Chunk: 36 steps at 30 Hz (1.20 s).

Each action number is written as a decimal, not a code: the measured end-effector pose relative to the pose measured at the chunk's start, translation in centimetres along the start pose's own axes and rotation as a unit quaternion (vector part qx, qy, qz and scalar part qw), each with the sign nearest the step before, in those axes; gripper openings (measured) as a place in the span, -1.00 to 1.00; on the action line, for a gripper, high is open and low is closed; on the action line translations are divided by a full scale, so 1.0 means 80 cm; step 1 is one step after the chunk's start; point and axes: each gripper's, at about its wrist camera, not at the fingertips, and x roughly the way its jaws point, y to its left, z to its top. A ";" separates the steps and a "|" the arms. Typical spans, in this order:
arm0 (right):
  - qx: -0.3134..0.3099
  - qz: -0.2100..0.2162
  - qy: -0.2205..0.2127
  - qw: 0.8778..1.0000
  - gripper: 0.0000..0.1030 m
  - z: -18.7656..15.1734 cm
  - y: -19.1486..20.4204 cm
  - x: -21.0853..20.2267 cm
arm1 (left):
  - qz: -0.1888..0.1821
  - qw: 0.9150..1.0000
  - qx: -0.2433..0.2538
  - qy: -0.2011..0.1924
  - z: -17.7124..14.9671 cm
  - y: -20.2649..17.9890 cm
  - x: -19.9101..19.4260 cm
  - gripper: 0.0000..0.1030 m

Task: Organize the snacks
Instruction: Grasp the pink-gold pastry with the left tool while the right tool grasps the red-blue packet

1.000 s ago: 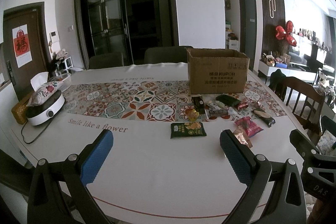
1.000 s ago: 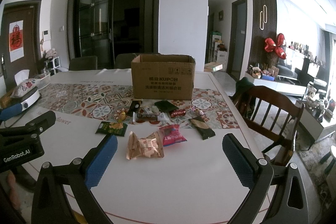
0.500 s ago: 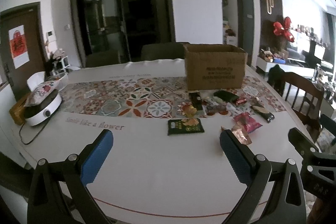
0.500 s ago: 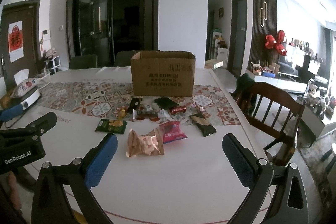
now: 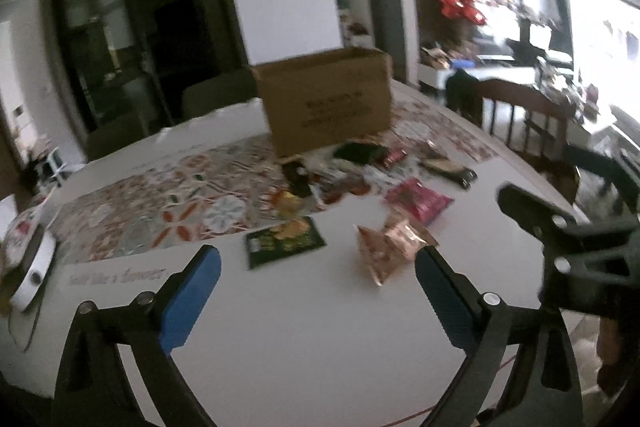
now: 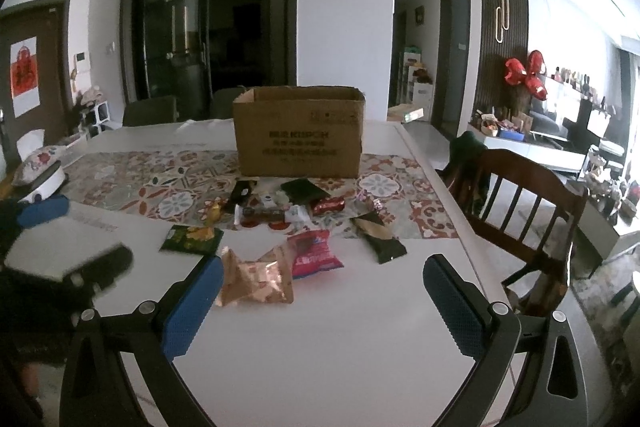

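Note:
A brown cardboard box point(image 5: 328, 103) point(image 6: 300, 131) stands open-topped on the patterned runner. In front of it lie loose snacks: a green packet point(image 5: 284, 241) point(image 6: 192, 239), a copper foil packet point(image 5: 390, 247) point(image 6: 256, 279), a pink packet point(image 5: 418, 201) point(image 6: 314, 253), a dark packet point(image 6: 380, 239) and several small sweets point(image 6: 280, 203). My left gripper point(image 5: 316, 279) hovers over the white table just short of the green and copper packets; its jaws are closing, with nothing between them. My right gripper point(image 6: 320, 291) is open and holds nothing, and the copper packet lies just ahead of its left finger.
A wooden chair point(image 6: 520, 195) stands at the table's right edge. A white appliance point(image 6: 40, 183) point(image 5: 34, 267) with a cable sits at the far left. The patterned runner point(image 6: 140, 179) crosses the table. Each gripper shows at the edge of the other's view.
The left view has rolled and swung right and down, closer to the snacks, and is blurred. The right gripper has edged forward toward the copper packet.

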 end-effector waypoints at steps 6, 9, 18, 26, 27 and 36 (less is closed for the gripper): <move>-0.017 0.005 0.018 1.000 0.96 0.004 -0.006 0.038 | -0.044 0.999 -0.010 0.026 0.002 -0.005 0.040 0.76; -0.026 0.011 0.029 0.999 0.89 0.007 -0.008 0.060 | -0.060 0.997 -0.024 0.035 0.005 -0.004 0.060 0.68; -0.039 0.029 0.069 0.996 0.69 0.008 -0.006 0.129 | -0.108 0.989 -0.060 0.076 0.006 -0.006 0.115 0.42; -0.021 0.046 0.110 0.993 0.52 -0.004 -0.013 0.177 | -0.147 0.977 -0.103 0.111 0.000 -0.004 0.155 0.19; -0.022 0.046 0.112 0.992 0.52 -0.004 -0.013 0.181 | -0.152 0.975 -0.112 0.119 -0.001 -0.003 0.160 0.16; -0.020 0.063 0.135 0.989 0.38 -0.007 -0.008 0.213 | -0.195 0.957 -0.156 0.147 -0.008 -0.001 0.182 0.04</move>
